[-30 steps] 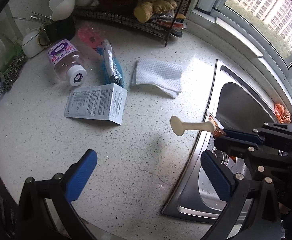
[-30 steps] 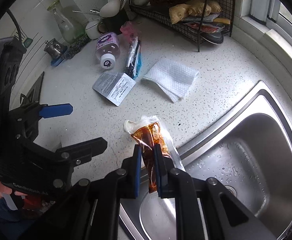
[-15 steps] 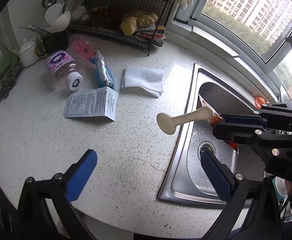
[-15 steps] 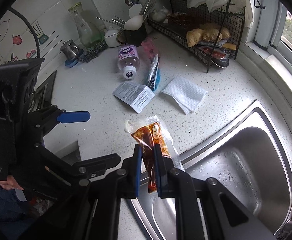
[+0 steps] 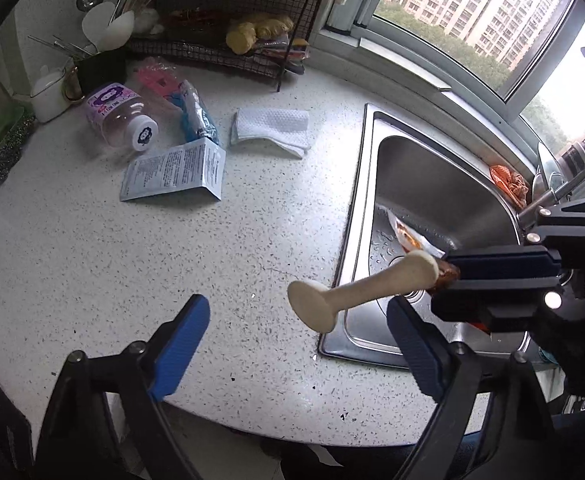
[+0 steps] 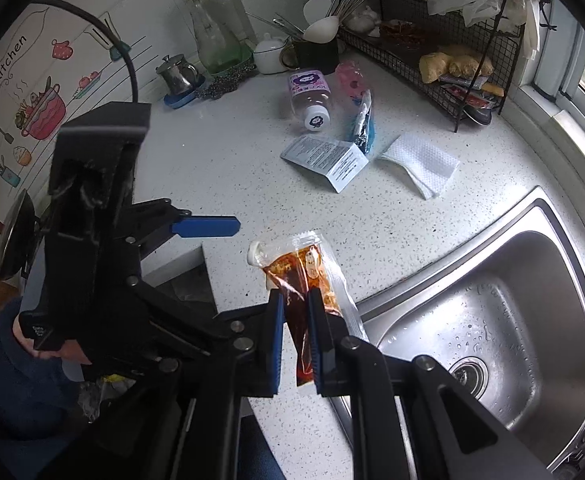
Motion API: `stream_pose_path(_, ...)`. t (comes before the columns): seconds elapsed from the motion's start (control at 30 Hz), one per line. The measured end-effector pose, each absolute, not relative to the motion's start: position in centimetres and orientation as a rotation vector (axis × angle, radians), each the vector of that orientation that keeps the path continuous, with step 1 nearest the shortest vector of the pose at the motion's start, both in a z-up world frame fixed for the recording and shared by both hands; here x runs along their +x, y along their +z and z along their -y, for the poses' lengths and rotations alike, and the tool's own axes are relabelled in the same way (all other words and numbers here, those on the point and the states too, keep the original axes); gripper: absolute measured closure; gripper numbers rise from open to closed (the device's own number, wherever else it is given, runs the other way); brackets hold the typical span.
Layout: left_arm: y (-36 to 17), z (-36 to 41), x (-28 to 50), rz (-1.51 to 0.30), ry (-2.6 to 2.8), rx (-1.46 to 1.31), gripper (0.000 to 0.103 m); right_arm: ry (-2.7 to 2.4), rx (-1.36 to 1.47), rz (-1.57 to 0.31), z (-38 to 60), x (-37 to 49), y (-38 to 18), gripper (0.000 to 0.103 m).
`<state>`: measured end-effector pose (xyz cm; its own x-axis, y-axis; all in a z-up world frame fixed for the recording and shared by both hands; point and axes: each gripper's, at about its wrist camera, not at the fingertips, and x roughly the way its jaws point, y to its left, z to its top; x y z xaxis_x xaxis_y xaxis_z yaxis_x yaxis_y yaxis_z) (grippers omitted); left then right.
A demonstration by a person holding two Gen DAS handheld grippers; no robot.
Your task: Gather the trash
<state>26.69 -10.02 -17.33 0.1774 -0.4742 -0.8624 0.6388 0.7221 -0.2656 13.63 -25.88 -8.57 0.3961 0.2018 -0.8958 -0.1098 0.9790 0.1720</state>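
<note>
My right gripper (image 6: 295, 328) is shut on a clear sauce packet (image 6: 308, 272) with red-brown sauce and a cream cap, held in the air above the counter's front edge by the sink; it also shows in the left wrist view (image 5: 362, 284). My left gripper (image 5: 296, 344) is open and empty above the counter's front edge. On the counter lie a printed leaflet (image 5: 174, 170), a folded white cloth (image 5: 270, 132), a blue wrapper (image 5: 196, 118), a pink wrapper (image 5: 154, 76) and a lying bottle (image 5: 118, 116).
A steel sink (image 5: 436, 200) is at the right, with an orange scrubber (image 5: 506, 182) at its back rim. A black wire rack (image 5: 228, 36) with ginger, a utensil cup (image 5: 100, 64) and a white pot (image 5: 50, 94) stand along the back wall.
Both grippers have pulled back and up from the counter. The right gripper keeps hold of the sauce packet, now nearer the front edge. The counter items have not moved.
</note>
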Motion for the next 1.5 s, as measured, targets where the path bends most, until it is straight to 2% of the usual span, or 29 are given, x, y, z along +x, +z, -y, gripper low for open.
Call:
stream_pose_path(0.2,-18.7,10.9,27.0,-1.162,-0.776,0.190,0.047,0.192,0.098,-1.154,26.0,13.8,-9.2,0.092)
stream_pose_path(0.27,-18.9,11.1,27.0,-1.166,-0.780,0.191,0.063,0.187,0.102,-1.158,26.3,13.9,-9.4,0.092)
stream_pose_path(0.3,-19.0,11.2,27.0,-1.165,-0.784,0.194,0.067,0.188,0.103,-1.159,26.3,13.9,-9.5,0.092)
stream_pose_path(0.37,-19.1,11.3,26.9,-1.158,-0.781,0.194,0.084,0.187,0.104,-1.162,26.5,14.0,-9.7,0.092)
stream_pose_path(0.5,-19.3,11.3,27.0,-1.165,-0.765,0.199,0.100,0.181,0.116,-1.170,26.6,14.3,-10.0,0.092)
stream_pose_path(1.2,-15.8,8.3,25.3,-1.144,-0.711,0.214,0.102,0.153,0.084,-1.167,25.6,14.7,-10.3,0.092)
stream_pose_path(1.5,-16.2,7.3,28.3,-1.165,-0.644,0.207,0.102,0.159,0.108,-1.169,26.0,16.6,-11.4,0.092)
